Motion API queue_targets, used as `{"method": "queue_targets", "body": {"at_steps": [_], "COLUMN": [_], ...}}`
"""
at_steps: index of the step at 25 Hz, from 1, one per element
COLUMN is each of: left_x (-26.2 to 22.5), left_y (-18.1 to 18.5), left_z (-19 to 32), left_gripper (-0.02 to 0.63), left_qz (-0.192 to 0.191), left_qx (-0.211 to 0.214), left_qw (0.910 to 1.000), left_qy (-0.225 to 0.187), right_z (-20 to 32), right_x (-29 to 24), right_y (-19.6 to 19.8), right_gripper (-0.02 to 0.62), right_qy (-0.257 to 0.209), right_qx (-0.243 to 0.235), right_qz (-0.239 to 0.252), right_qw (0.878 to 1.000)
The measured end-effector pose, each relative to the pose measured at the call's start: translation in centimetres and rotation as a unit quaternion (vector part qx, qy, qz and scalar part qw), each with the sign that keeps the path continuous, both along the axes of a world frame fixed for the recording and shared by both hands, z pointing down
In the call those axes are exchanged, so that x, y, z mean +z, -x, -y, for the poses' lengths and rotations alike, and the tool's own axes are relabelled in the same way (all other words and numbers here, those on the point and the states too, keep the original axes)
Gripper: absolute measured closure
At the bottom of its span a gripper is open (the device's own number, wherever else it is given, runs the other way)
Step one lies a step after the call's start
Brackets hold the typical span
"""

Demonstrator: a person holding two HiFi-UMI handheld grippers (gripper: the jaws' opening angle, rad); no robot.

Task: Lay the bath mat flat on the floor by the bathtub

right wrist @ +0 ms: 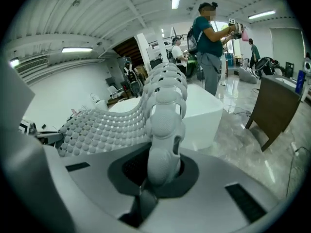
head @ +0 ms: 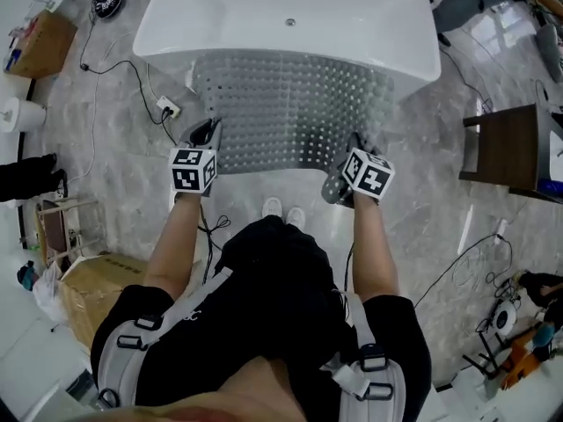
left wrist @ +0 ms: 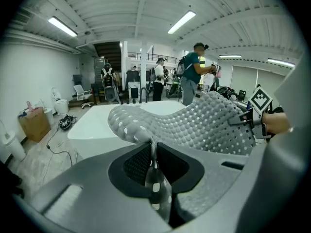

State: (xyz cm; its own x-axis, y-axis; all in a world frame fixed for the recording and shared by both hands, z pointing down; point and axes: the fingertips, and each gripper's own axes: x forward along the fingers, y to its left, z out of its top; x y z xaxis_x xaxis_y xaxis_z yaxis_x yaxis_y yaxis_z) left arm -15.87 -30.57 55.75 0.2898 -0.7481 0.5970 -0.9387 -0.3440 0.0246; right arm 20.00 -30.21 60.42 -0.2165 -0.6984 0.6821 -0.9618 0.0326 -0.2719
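Observation:
A grey bath mat [head: 295, 112] with rows of bumps and holes hangs stretched between my two grippers, in front of the white bathtub [head: 290, 20]. My left gripper [head: 209, 135] is shut on the mat's near left corner; in the left gripper view the mat's edge [left wrist: 153, 159] is pinched between the jaws and the sheet [left wrist: 194, 123] billows beyond. My right gripper [head: 356, 146] is shut on the near right corner, and in the right gripper view the mat's edge [right wrist: 165, 125] rises folded from the jaws. The mat's far edge lies close to the tub's side.
Grey marble floor [head: 114, 121] with a power strip and cables [head: 167, 106] left of the mat. A dark wooden stand [head: 506, 152] is at the right, cardboard boxes [head: 44, 42] at the left. People stand behind the tub [left wrist: 194, 72].

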Motion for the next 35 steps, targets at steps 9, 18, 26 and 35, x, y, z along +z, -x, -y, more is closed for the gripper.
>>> {"method": "queue_targets", "body": {"at_steps": [9,18,26,35], "left_x": [24.2,52.3,65.3,69.8], "left_y": [1.8,3.0,6.0,8.5], "left_z": [3.2,6.5,8.1,7.9], "left_gripper": [0.558,0.558,0.548,0.503], "left_qz": [0.013,0.020,0.046,0.054], "left_qx": [0.002,-0.003,0.008,-0.030], "left_qw": [0.9952,0.9869,0.9829,0.9742], "left_qy": [0.097,0.160,0.178,0.217], "right_z": [1.2,4.8,6.0,6.7], "right_x": [22.3,49.6,61.8,66.5], "right_y": [-1.2,-1.7,-1.1,-6.3], "right_gripper": [0.577,0.577,0.575,0.370], "right_qy": [0.093,0.144,0.184,0.212], "right_qx": [-0.016,-0.043,-0.041,-0.045], "right_qz": [-0.014,-0.018,0.000,-0.071], "right_qw": [0.995,0.989,0.982,0.974]}}
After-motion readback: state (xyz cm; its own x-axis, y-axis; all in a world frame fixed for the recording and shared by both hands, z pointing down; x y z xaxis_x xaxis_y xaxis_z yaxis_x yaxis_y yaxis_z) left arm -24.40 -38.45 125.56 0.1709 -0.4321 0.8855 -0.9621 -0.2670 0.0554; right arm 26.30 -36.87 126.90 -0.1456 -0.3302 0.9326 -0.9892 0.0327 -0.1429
